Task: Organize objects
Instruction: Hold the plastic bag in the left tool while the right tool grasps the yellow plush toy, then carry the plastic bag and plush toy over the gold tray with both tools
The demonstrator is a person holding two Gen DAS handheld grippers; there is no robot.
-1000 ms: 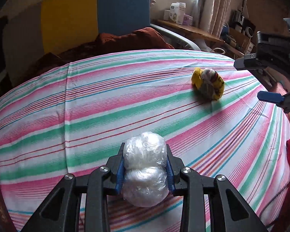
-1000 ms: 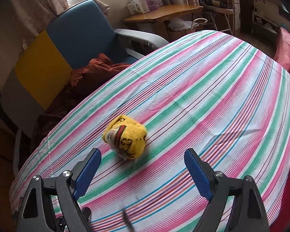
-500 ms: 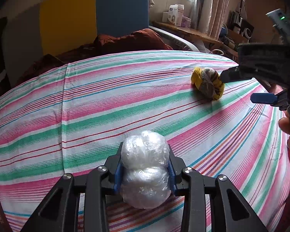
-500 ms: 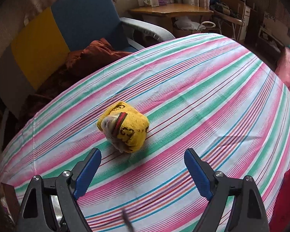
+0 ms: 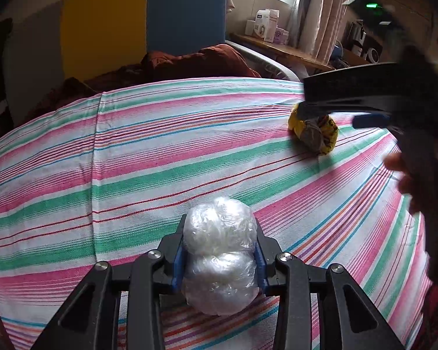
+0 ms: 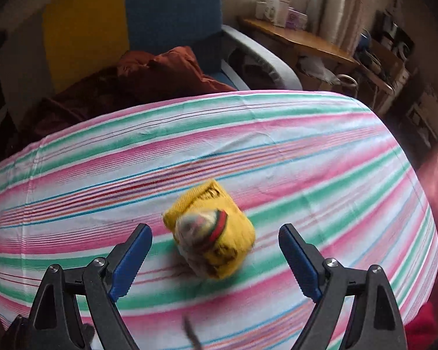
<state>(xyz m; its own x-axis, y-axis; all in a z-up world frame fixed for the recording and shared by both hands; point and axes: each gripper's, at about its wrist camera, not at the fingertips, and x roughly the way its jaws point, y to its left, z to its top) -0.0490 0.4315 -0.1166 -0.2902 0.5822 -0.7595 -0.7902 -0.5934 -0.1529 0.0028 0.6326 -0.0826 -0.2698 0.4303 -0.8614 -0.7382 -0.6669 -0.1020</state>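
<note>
My left gripper (image 5: 219,258) has its fingers clamped on a clear plastic-wrapped bundle (image 5: 220,258), held just above the striped tabletop (image 5: 131,157). Beyond that bundle, my right gripper (image 6: 214,255) has its fingers spread wide around the yellow sock ball (image 6: 211,229) lying on the cloth, touching neither side. Behind the sock ball stands a blue and yellow armchair (image 6: 172,20).

Yellow sock bundle (image 6: 210,230) motion-blurred; right gripper (image 5: 335,115) hides its top.
</note>
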